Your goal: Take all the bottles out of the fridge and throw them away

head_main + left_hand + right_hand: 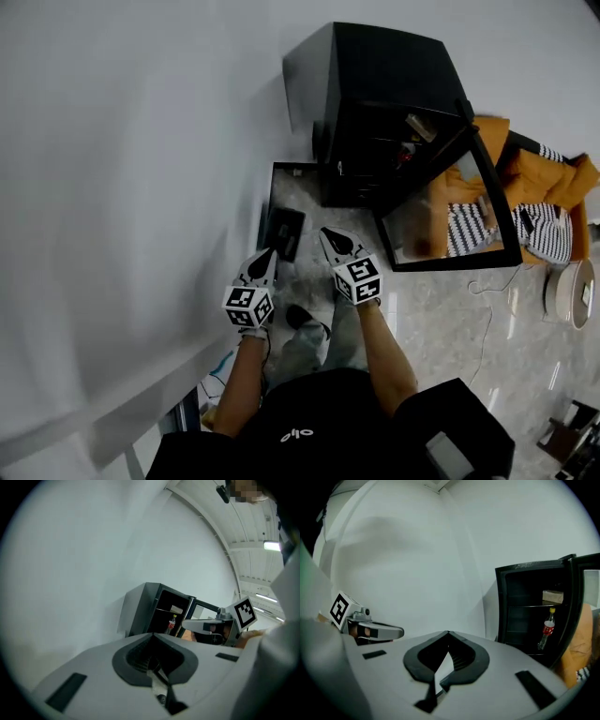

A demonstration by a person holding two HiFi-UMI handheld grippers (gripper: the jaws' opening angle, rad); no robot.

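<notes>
The black fridge point(375, 84) is standing ahead of both pairs of fingers and off to their right, its glass door point(455, 264) hanging wide open. The left gripper point(267, 251) and right gripper point(330, 234) are hovering side by side, well short of it. Each is keeping its fingers point(393, 667) pressed together with nothing between them. On an upper shelf a small box point(553, 596) is lying. Below it the bottle point(547, 629) is standing inside the fridge, well apart from the right fingertips. It is looking like thin clear plastic with a yellow cap. It is probably light, smooth, perhaps slick from the cold, and giving under a hard squeeze. Gripping across the body at the red label seems safest. The label's writing is showing too small to read.
</notes>
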